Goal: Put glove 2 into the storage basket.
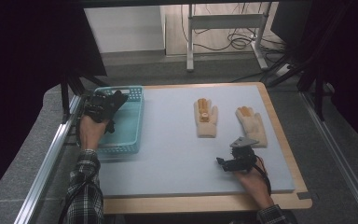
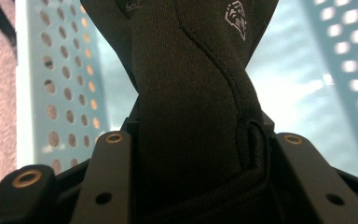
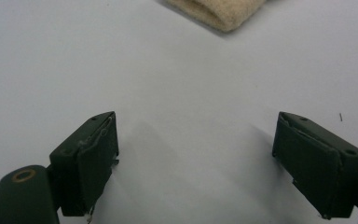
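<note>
The left gripper (image 2: 191, 154) has its jaws clamped on a black glove (image 2: 186, 84), whose fabric fills the gap between them and rises past their tips; a small white printed mark sits on the glove above and to the right of the jaws in the left gripper view. Behind the glove on both sides lies the perforated wall and pale floor of a teal basket (image 2: 60, 93). From the high view, the left gripper (image 1: 103, 108) hangs over that basket (image 1: 131, 122) with the black glove (image 1: 114, 101) sticking out of it, and the person's left hand (image 1: 91, 130) in a plaid sleeve grips it from below. The right gripper (image 3: 196, 158) has its jaws spread wide, nothing between them but the bare grey mat (image 3: 177, 79) just below. Ahead of them, well apart, the cuff of a cream glove (image 3: 214, 14) reaches in at the top edge of the right gripper view. In the high view the right gripper (image 1: 235, 161) sits low over the mat (image 1: 172, 149) near the front of the bench (image 1: 200, 203), held by the right hand (image 1: 254, 179). Beyond its jaws lie two cream gloves with orange fingers, flat on the mat: one (image 1: 206, 119) ahead and to the left, the other (image 1: 251, 123) just ahead to the right, apart from each other.
</note>
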The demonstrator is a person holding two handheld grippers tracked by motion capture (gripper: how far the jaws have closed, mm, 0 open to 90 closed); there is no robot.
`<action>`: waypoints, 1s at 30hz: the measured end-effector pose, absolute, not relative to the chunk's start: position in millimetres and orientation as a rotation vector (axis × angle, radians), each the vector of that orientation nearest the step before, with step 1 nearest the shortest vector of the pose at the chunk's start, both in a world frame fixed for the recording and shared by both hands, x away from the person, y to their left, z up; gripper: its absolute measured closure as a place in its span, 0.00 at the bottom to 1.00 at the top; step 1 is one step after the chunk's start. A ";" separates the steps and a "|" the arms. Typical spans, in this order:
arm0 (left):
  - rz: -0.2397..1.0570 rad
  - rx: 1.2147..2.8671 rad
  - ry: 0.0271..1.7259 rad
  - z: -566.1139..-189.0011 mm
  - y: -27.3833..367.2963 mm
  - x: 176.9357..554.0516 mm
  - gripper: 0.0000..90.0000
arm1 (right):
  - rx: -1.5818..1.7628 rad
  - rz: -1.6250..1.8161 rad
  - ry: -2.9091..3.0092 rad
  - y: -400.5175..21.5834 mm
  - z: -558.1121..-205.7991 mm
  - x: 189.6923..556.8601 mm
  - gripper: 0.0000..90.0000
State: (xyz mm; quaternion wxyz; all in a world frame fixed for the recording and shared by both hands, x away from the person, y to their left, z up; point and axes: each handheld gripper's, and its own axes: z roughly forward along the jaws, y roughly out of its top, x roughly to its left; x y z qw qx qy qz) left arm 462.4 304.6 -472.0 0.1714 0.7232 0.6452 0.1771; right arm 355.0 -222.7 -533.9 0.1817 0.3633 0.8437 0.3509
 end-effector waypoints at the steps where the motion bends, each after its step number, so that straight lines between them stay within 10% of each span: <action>1: 0.497 2.053 1.847 -474.1 306.7 464.6 0.64 | 1.026 0.991 2.382 -222.7 -533.9 355.0 0.16; 12: 0.480 2.111 1.948 -500.6 320.7 479.2 0.57 | 1.026 0.991 2.382 -222.7 -533.8 354.9 0.16; 20: 0.426 2.149 1.871 -492.9 313.9 481.4 0.18 | 1.026 0.991 2.382 -222.7 -533.9 354.9 0.16; 30: 0.417 2.043 1.758 -459.0 313.2 472.1 0.06 | 1.026 0.991 2.382 -222.7 -533.9 354.9 0.16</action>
